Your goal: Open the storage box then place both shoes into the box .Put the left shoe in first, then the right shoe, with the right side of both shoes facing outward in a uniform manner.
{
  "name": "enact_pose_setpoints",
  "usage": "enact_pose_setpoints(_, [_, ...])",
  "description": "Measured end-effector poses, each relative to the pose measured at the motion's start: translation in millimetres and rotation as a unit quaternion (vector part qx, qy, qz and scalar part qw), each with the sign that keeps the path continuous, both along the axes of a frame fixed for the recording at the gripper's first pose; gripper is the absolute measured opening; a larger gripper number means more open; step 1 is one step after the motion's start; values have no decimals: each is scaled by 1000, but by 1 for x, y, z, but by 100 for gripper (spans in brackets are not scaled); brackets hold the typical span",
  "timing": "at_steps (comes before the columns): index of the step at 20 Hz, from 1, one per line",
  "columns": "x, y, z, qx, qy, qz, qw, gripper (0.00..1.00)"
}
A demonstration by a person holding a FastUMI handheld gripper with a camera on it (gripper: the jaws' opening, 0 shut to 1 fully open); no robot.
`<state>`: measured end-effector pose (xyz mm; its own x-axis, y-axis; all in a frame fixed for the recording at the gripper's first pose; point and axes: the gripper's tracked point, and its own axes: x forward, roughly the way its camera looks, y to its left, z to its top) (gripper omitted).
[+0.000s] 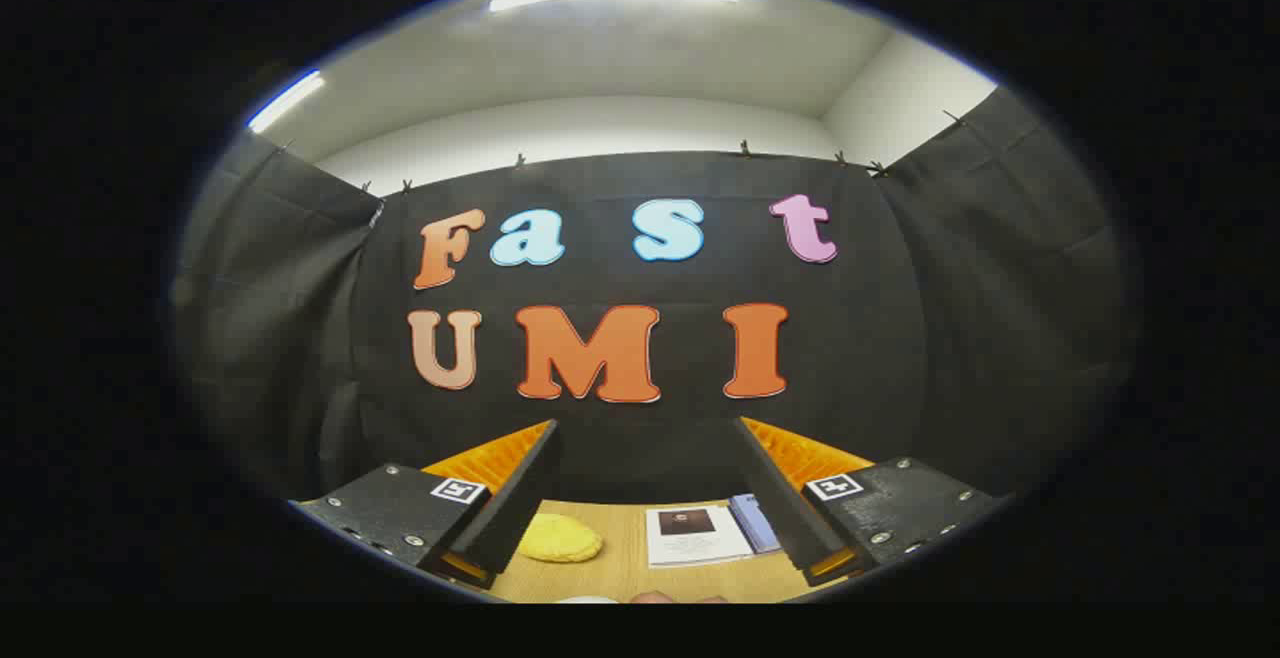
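Wooden table [620,568] is seen low in the frame. The gripper [650,498] is held wide open, with nothing between its fingers. No box or shoes can be found, so their direction from the fingers cannot be told.

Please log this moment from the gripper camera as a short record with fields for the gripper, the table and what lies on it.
gripper: open, fingers spread apart, holding nothing
surface: light wooden table below and between the fingers
item 1: yellow rounded soft object, beside one finger
item 2: white printed sheet with a dark square, between the fingers
item 3: bluish booklet, beside the sheet
backdrop: black cloth wall
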<state>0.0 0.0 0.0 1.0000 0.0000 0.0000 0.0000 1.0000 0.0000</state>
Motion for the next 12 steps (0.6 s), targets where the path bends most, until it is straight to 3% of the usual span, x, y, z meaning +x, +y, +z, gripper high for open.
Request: enact_pose_setpoints(12, [-2,0,-4,7,14,-6,1000,100])
